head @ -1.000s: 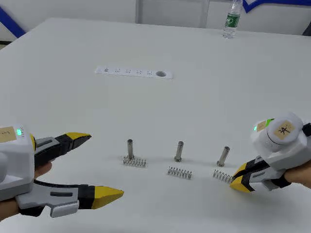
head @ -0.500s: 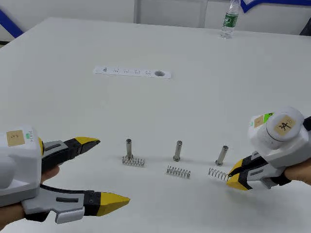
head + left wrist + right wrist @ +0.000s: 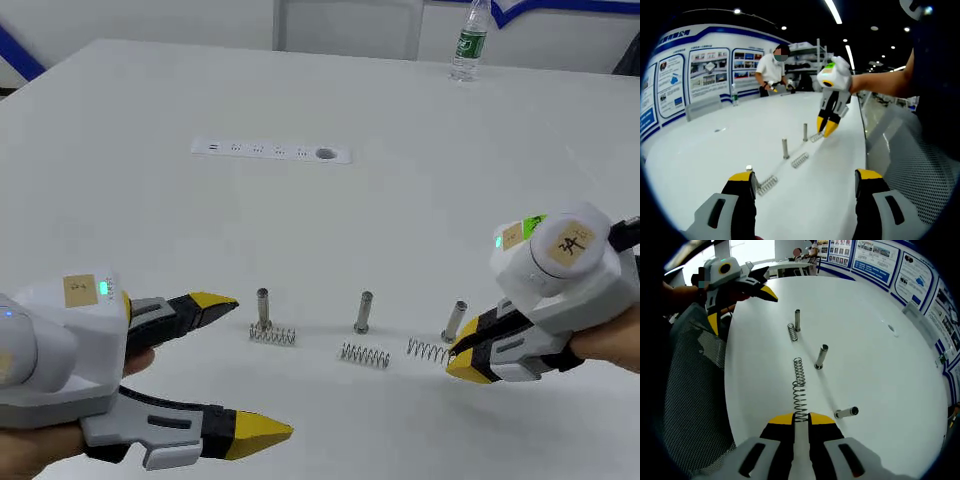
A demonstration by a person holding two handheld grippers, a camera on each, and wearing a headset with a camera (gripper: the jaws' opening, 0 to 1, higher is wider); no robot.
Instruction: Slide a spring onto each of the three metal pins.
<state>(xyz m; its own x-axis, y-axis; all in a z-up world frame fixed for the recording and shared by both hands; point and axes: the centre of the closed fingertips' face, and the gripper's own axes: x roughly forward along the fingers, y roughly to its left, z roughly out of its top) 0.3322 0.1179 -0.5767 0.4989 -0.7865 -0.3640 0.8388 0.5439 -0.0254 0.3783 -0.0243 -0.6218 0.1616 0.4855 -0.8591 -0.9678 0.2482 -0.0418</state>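
Note:
Three metal pins stand upright in a row on the white table: left pin (image 3: 263, 307), middle pin (image 3: 365, 311), right pin (image 3: 456, 320). A spring (image 3: 274, 335) lies by the left pin, and another spring (image 3: 364, 354) lies in front of the middle pin. My right gripper (image 3: 460, 361) is shut on one end of the third spring (image 3: 428, 349), which points toward the middle spring and passes just beside the right pin (image 3: 846, 412). In the right gripper view the held spring (image 3: 799, 399) stretches straight ahead from the shut jaws. My left gripper (image 3: 250, 365) is open, just left of the left pin (image 3: 749, 170).
A white power strip (image 3: 271, 152) lies further back on the table (image 3: 150, 200). A water bottle (image 3: 466, 40) stands at the far edge. A person (image 3: 772, 70) stands behind the table in the left gripper view. A mesh chair back (image 3: 690, 390) is beside the table edge.
My right gripper has pulled the right spring leftward, past the front of the right pin. My open left gripper has moved right, closer to the left pin.

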